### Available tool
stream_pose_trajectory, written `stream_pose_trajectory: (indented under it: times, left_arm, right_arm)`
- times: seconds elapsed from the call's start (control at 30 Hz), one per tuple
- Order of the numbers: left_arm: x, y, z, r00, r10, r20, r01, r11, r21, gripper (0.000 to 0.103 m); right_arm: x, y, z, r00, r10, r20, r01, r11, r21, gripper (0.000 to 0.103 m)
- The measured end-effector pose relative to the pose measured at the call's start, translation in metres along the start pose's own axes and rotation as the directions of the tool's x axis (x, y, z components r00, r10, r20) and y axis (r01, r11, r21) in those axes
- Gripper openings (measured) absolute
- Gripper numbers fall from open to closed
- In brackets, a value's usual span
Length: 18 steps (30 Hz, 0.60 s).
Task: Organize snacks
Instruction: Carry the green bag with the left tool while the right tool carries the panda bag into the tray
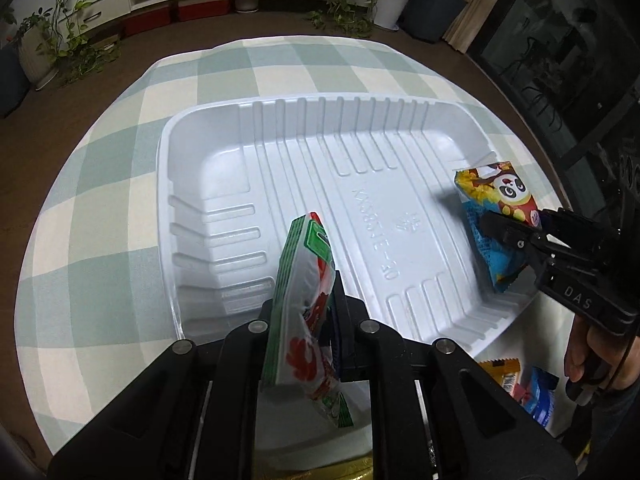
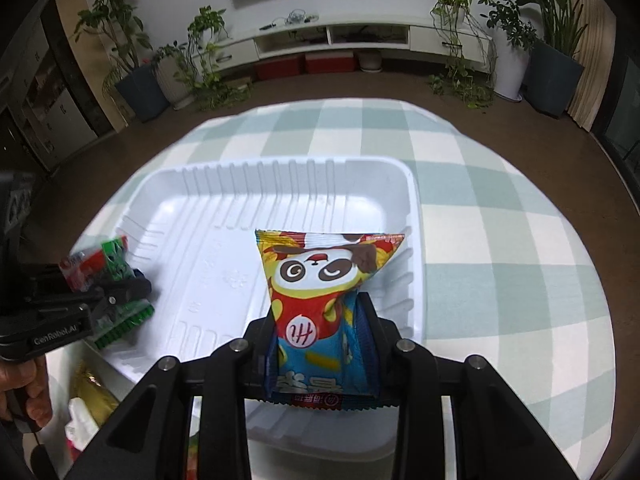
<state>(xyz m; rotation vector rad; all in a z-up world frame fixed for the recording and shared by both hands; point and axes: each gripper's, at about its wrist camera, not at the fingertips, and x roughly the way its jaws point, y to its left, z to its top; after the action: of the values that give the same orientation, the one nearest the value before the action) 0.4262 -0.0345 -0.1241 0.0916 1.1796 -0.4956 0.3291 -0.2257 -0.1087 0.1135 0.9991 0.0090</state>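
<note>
You've got 1 white tray, 2 grippers, 2 held snack packs: 1 green-red, 1 panda.

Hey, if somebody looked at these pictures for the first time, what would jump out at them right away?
Probably the bright panda snack bag, pinched in the right claw over the right side of the big white tray. Next, the green, red and white packet held edge-on in the left claw above the tray's near left part. The tray itself looks empty and sits on a green-and-cream checked cloth.
</note>
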Motion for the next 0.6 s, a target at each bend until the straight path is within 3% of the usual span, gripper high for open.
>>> stream_pose_trajectory:
  times: [0.17, 0.3, 0.4, 0.47, 0.6]
  left_arm:
    - [0.005, -0.004, 0.001, 1.0, 0.018, 0.002, -0.018, 1.0, 0.013, 0.012]
    - [0.0, -0.007, -0.001, 0.999, 0.036, 0.003, -0.036, 0.999, 0.021, 0.013]
    - [-0.012, -0.007, -0.004, 0.999, 0.043, 0.026, -0.043, 0.999, 0.02, 0.029]
    - [-0.027, -0.005, -0.006, 0.998, 0.032, 0.058, -0.033, 0.999, 0.005, 0.051]
    - [-0.066, -0.006, -0.014, 0.99, 0.032, 0.136, -0.032, 0.999, -0.008, 0.06]
  right_arm:
    - [0.007, 0.001, -0.007, 1.0, -0.022, -0.003, 0.022, 1.0, -0.011, 0.038]
    - [0.006, 0.002, -0.006, 1.0, -0.025, -0.007, 0.025, 1.0, -0.015, 0.047]
    - [0.0, 0.002, -0.006, 1.0, -0.012, -0.003, 0.012, 1.0, -0.013, 0.054]
    - [-0.012, 0.002, -0.005, 0.999, -0.021, 0.025, 0.021, 1.0, -0.011, 0.06]
    - [-0.043, -0.003, -0.004, 0.997, -0.015, 0.073, 0.015, 1.0, 0.007, 0.065]
